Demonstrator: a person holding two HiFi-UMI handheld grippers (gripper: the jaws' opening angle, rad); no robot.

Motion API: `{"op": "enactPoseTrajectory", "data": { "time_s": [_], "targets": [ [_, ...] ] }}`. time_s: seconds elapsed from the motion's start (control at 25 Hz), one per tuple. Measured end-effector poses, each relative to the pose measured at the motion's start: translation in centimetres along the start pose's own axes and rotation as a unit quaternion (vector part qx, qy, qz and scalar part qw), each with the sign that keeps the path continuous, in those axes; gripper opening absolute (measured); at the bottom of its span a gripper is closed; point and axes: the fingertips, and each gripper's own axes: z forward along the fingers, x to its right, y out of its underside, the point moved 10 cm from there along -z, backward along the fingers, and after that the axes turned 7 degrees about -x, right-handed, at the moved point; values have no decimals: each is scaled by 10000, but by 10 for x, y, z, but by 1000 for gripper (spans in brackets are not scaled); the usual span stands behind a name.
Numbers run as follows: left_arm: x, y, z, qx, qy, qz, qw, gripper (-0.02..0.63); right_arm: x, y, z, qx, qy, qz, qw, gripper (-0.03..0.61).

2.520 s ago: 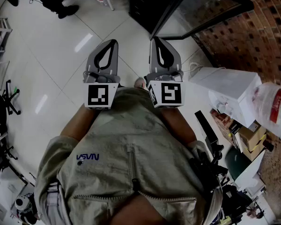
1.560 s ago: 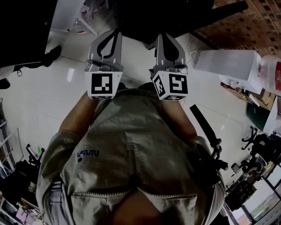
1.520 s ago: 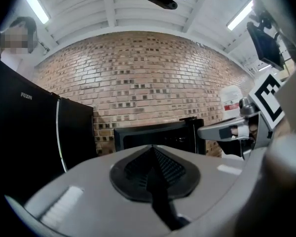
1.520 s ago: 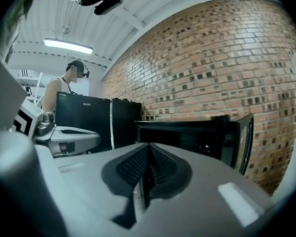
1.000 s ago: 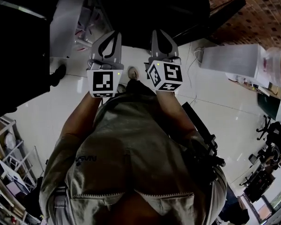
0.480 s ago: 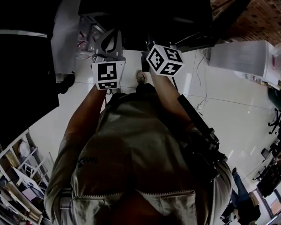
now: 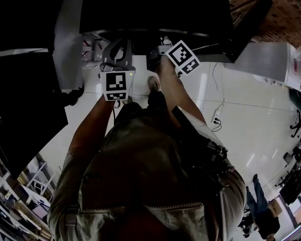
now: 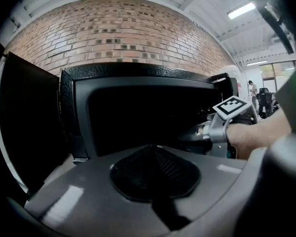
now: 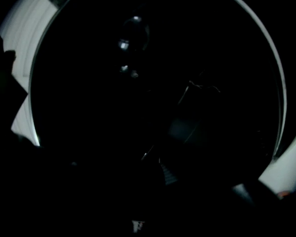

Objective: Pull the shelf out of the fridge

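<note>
The black fridge (image 7: 155, 9) fills the top of the head view, and its dark open cavity (image 8: 143, 112) faces me in the left gripper view. No shelf can be made out in the dark. My left gripper (image 7: 117, 43) hangs in front of the fridge, jaws together with nothing between them. My right gripper (image 7: 159, 52) reaches into the opening, its marker cube (image 7: 183, 57) still outside. The left gripper view shows that cube (image 8: 232, 106) at the cavity's right side. The right gripper view is almost black, so its jaws cannot be read.
The fridge door (image 8: 29, 127) stands open at the left. A brick wall (image 8: 113, 33) rises behind the fridge. On the white tile floor (image 7: 241, 114) are a white box (image 7: 266, 59) to the right and a cable with a plug strip (image 7: 215, 117).
I have come closer to the fridge. The right gripper has moved forward and tipped into the dark opening, while the left gripper has stayed just outside, still shut.
</note>
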Motion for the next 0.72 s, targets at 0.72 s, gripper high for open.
{"op": "enactPoseTrajectory", "data": {
  "time_s": [0.72],
  "targets": [
    [-1, 8, 1, -225, -15, -183, 9996, 6, 18, -15, 54, 824, -1042, 1657, 9772, 98]
  ]
}}
